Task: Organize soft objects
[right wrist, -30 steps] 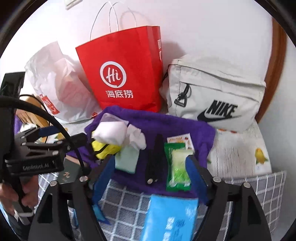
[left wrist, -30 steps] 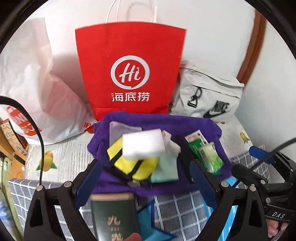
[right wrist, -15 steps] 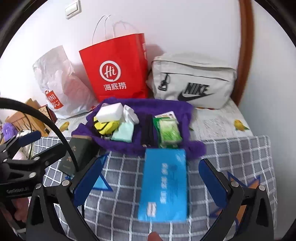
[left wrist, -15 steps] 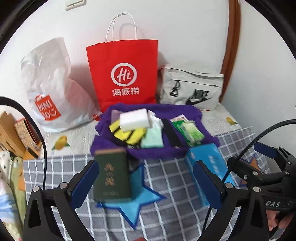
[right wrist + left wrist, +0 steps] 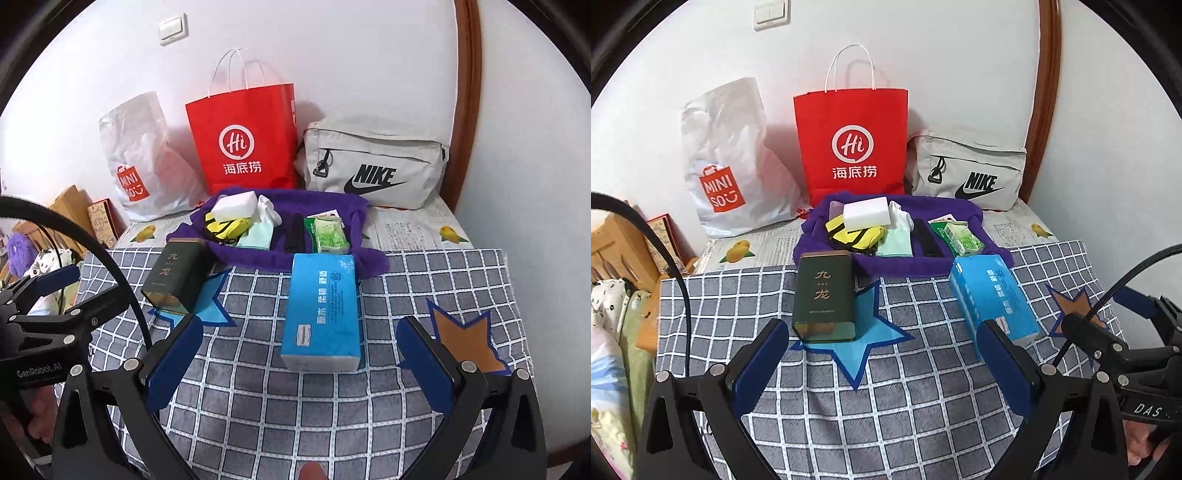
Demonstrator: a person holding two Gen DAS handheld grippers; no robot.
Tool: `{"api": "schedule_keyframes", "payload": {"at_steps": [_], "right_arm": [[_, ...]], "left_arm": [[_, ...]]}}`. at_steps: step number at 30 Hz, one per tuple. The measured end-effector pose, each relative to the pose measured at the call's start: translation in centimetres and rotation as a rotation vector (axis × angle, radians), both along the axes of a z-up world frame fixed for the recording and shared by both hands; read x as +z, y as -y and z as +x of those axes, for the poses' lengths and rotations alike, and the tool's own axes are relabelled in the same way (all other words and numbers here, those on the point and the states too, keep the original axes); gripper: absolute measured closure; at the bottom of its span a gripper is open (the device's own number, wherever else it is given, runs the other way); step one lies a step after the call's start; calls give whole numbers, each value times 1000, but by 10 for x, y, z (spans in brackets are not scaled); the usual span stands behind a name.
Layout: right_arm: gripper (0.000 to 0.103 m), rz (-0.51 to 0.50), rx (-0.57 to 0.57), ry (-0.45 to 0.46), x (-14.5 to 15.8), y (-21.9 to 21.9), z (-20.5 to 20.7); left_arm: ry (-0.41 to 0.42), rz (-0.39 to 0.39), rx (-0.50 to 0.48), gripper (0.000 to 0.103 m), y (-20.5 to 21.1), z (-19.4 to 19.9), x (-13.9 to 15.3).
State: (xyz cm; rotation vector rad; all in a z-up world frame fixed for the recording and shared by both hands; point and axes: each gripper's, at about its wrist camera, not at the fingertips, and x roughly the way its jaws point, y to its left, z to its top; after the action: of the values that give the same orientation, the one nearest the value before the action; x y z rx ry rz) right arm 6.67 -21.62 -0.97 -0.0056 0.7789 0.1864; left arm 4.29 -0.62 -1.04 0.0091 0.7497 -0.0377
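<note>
While both claws hover spread wide and holding nothing above the checked cloth (image 5: 332,406), the left claw (image 5: 882,365) faces the dark green tin (image 5: 824,295) and the right claw (image 5: 299,362) faces the blue tissue pack (image 5: 322,314). Behind them, a purple towel (image 5: 897,264) holds a white sponge (image 5: 866,212), a yellow pouch (image 5: 855,236), a pale green cloth (image 5: 895,240) and a green wipes packet (image 5: 962,240); a red paper bag (image 5: 851,144) stands upright just behind.
</note>
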Motion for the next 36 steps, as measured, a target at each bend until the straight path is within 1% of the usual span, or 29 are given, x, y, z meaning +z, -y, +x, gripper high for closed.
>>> {"api": "schedule_keyframes", "payload": {"at_steps": [2, 6, 13, 16, 31, 36], "right_arm": [[0, -2, -2, 6, 2, 1, -6], [0, -5, -6, 18, 4, 1, -15], [0, -21, 2, 40, 8, -5, -29], [0, -21, 5, 45, 9, -6, -32], [0, -21, 3, 51, 12, -10, -36], [0, -23, 1, 53, 12, -10, -36]], "left_arm": [[0, 5, 5, 0, 1, -6, 1], [9, -10, -4, 0, 1, -18, 5], [26, 0, 1, 0, -1, -31, 10], [25, -11, 4, 0, -4, -34, 10], [26, -5, 26, 0, -7, -38, 12], [22, -14, 25, 0, -7, -38, 12]]}}
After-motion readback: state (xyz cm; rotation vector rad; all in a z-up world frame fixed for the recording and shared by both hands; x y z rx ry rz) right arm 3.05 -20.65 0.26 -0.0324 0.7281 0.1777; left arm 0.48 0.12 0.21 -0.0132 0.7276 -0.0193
